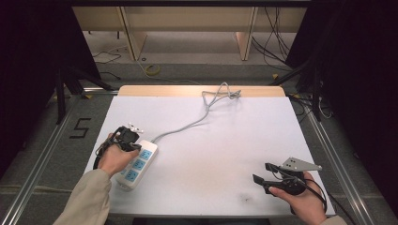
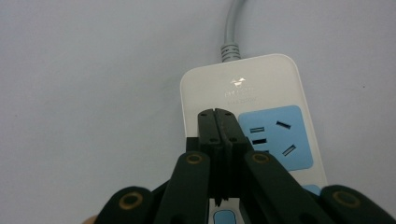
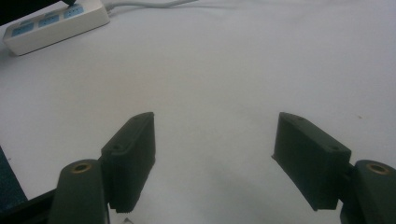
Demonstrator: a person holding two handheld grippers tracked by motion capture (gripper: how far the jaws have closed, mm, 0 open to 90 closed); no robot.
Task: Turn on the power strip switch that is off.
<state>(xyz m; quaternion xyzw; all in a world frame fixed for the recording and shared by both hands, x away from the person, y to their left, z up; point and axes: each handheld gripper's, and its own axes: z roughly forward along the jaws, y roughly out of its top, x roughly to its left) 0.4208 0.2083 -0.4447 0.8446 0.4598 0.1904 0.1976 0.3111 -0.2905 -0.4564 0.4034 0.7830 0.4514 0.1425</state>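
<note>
A white power strip (image 1: 137,165) with blue sockets (image 2: 277,135) lies at the table's left, its grey cable (image 1: 187,125) running off to the far edge. My left gripper (image 1: 130,142) is over the strip's cable end. Its jaws are pressed together with nothing between them, and the tips (image 2: 217,115) hang over the white casing beside the first socket. Whether they touch the casing I cannot tell. My right gripper (image 1: 261,173) rests near the front right corner, open, its fingers (image 3: 132,154) wide apart above bare tabletop. From there the power strip (image 3: 55,22) lies far off at the upper left.
The white table (image 1: 220,136) has a wooden strip along its far edge, where the cable bunches in a loop (image 1: 220,93). A dark smudge (image 1: 244,197) marks the surface near the front. Metal rails and floor cables border both sides.
</note>
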